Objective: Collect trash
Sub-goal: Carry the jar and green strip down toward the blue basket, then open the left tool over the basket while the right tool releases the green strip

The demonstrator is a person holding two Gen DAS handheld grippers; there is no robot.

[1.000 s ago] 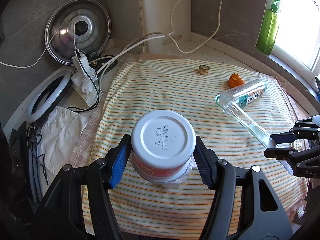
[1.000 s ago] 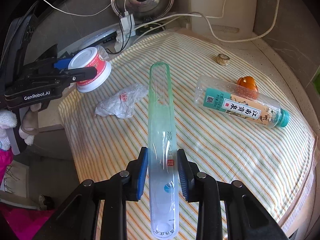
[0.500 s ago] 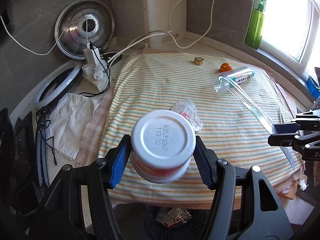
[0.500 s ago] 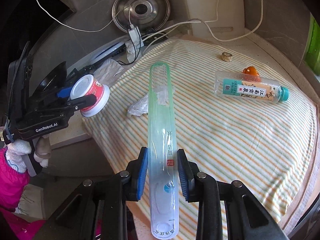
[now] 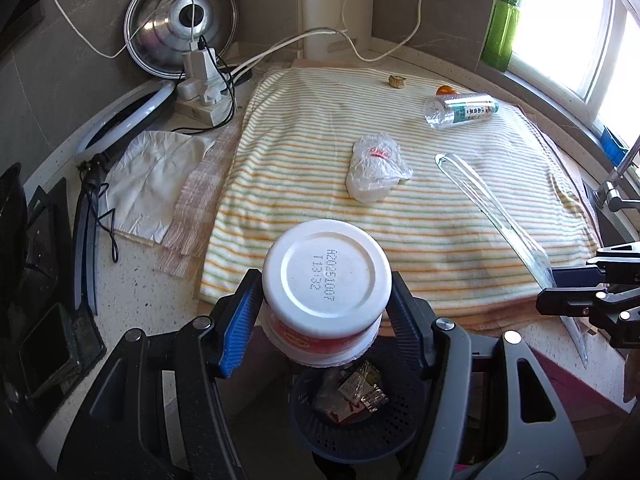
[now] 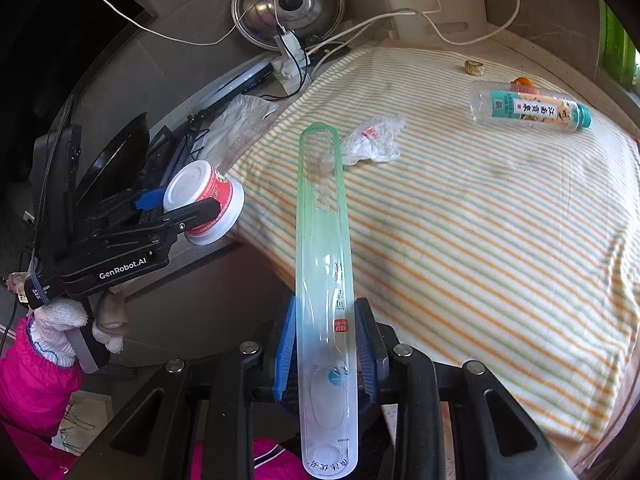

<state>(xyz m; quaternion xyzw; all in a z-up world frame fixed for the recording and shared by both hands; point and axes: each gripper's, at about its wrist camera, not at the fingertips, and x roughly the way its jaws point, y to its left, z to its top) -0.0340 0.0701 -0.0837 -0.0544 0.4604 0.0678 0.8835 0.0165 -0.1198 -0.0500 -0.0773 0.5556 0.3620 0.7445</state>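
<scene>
My left gripper (image 5: pixel 326 304) is shut on a white and red yogurt cup (image 5: pixel 326 280), held bottom up off the counter's front edge, above a dark trash basket (image 5: pixel 356 412) with wrappers inside. It also shows in the right wrist view (image 6: pixel 202 210). My right gripper (image 6: pixel 326 340) is shut on a long clear plastic toothbrush package (image 6: pixel 324 240), at the striped cloth's front edge. A crumpled clear wrapper (image 5: pixel 376 168), a plastic bottle (image 5: pixel 460 110), a small orange piece (image 5: pixel 446 90) and a cork-like cap (image 5: pixel 397 81) lie on the striped cloth (image 5: pixel 300 184).
A pot lid (image 5: pixel 180 24), a power strip with cables (image 5: pixel 200 92), a ring light (image 5: pixel 124 120) and a white plastic bag (image 5: pixel 148 184) sit at the left. A green soap bottle (image 5: pixel 502 28) stands by the window.
Both grippers have pulled back toward the counter's front edge with their loads. The cup now hangs over the trash basket, which has come into view. The crumpled wrapper is uncovered.
</scene>
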